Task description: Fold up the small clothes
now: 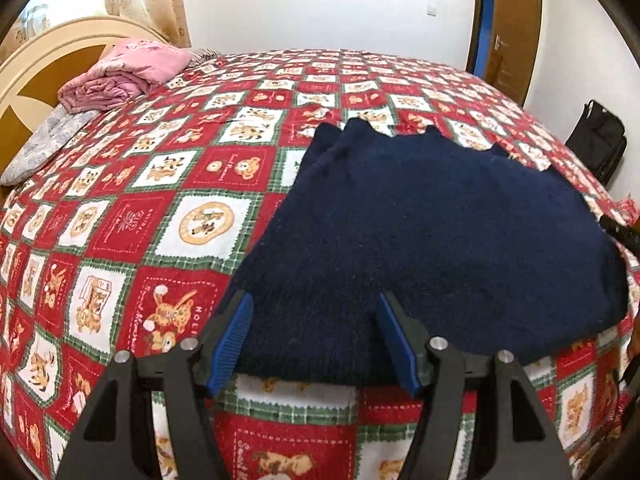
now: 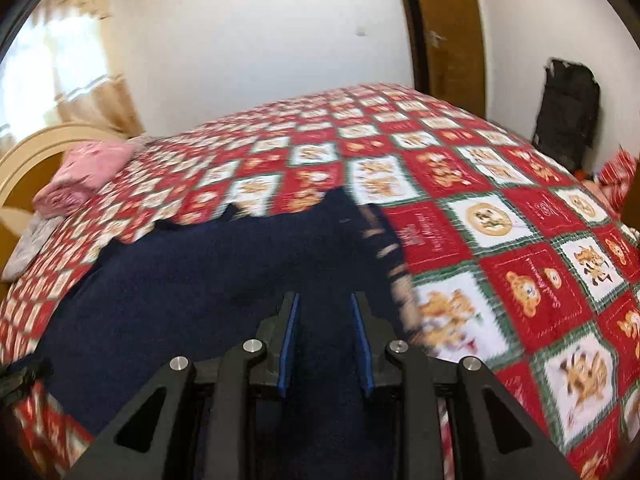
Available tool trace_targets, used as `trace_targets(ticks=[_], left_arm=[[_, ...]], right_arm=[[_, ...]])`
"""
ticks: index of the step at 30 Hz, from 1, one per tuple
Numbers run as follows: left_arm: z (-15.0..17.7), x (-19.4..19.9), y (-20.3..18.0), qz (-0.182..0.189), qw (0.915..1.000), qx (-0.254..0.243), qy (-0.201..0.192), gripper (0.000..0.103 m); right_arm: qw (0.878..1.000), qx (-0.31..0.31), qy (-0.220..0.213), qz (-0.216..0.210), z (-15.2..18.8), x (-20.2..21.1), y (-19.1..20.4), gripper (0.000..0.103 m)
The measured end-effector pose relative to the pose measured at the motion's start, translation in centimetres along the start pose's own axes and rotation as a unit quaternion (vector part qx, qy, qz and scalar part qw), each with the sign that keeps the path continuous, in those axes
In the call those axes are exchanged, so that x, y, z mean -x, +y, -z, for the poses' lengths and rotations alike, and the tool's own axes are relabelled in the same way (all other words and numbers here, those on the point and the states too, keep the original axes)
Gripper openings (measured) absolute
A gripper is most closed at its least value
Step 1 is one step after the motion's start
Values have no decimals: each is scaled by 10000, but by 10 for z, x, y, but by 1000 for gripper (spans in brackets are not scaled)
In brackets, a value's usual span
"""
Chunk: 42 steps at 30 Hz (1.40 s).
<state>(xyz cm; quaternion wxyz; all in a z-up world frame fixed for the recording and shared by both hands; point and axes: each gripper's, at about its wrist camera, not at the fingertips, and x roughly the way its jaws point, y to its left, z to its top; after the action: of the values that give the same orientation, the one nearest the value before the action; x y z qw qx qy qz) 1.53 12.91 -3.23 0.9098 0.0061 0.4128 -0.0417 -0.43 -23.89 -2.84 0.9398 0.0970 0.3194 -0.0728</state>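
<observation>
A: This is a bedroom. The big bed has a red quilt (image 1: pixel 160 184) with teddy bear squares, white walls and a brown door (image 1: pixel 516 24) behind it.

B: Where is the thing to fold?

A: The dark blue sweater (image 1: pixel 440 216) lies flat on the quilt, near the front edge. It looks partly folded already.

B: What are the 2 grippers doing?

A: The left gripper (image 1: pixel 316 340) has its jaws spread wide over the sweater's near edge, maybe ready to pinch it. The right gripper (image 2: pixel 325 340) is over the sweater too, jaws a little apart. That picture is blurry, so I cannot tell if it touches.

B: Anything else?

A: A folded pink blanket (image 1: pixel 124 72) sits by the headboard (image 1: pixel 44 64), and a black bag (image 1: pixel 600 140) stands by the wall.
</observation>
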Motion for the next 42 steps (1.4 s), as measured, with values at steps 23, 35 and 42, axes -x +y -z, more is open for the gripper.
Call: trace_targets(ticks=[23, 35, 42], left_arm=[[25, -18, 67, 694, 9841, 1621, 200, 65], [25, -23, 64, 1333, 9615, 2379, 333, 81], [20, -24, 56, 1356, 9524, 2728, 119, 71]], right_arm=[[9994, -239, 236, 74, 64, 16, -11, 31], [9987, -475, 206, 18, 63, 24, -11, 31], [9992, -277, 264, 85, 65, 20, -7, 31]])
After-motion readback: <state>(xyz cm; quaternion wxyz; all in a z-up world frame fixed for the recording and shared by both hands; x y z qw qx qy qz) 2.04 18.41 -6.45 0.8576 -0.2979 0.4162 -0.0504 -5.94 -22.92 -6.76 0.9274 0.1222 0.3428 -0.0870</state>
